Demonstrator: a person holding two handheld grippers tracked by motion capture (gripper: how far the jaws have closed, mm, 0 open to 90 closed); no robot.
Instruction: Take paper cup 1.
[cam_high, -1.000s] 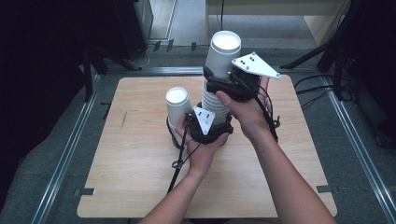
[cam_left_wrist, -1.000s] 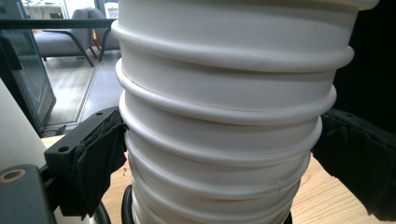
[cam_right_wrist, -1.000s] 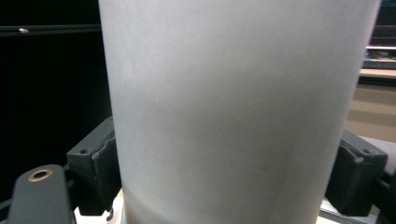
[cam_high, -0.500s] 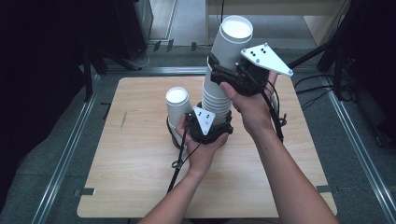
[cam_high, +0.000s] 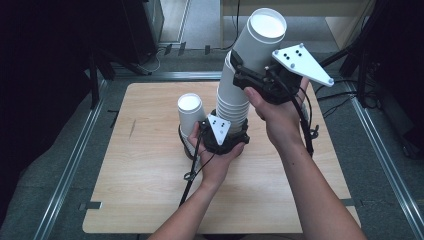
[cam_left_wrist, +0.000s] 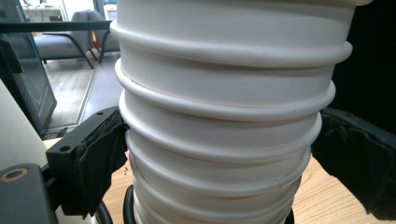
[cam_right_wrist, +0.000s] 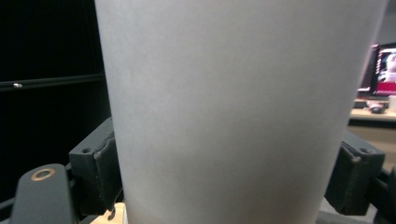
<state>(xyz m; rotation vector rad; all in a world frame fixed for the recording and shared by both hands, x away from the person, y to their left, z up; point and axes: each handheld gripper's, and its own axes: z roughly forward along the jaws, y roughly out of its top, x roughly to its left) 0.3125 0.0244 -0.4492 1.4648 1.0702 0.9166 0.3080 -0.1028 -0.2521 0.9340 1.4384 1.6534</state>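
A tall stack of white paper cups (cam_high: 232, 102) stands mouth down on the wooden table (cam_high: 150, 190). My left gripper (cam_high: 231, 129) is shut on the lower part of the stack (cam_left_wrist: 224, 140), with a black pad (cam_left_wrist: 100, 158) pressing each side. My right gripper (cam_high: 251, 70) is shut on the top cup (cam_high: 260, 42), which is raised and tilted above the ringed rims below. That cup's plain wall (cam_right_wrist: 233, 107) sits between the right gripper (cam_right_wrist: 229, 177) pads. A single white cup (cam_high: 190, 112) stands mouth down just left of the left hand.
A metal frame rail (cam_high: 65, 170) runs along the table's left side and another along the right (cam_high: 385, 170). Black stands and cables (cam_high: 350, 65) crowd the floor behind the table. Bare wood lies in front of both hands.
My right gripper has risen and moved back with the top cup, drawing it up out of the stack. The left gripper and the single cup have stayed in place.
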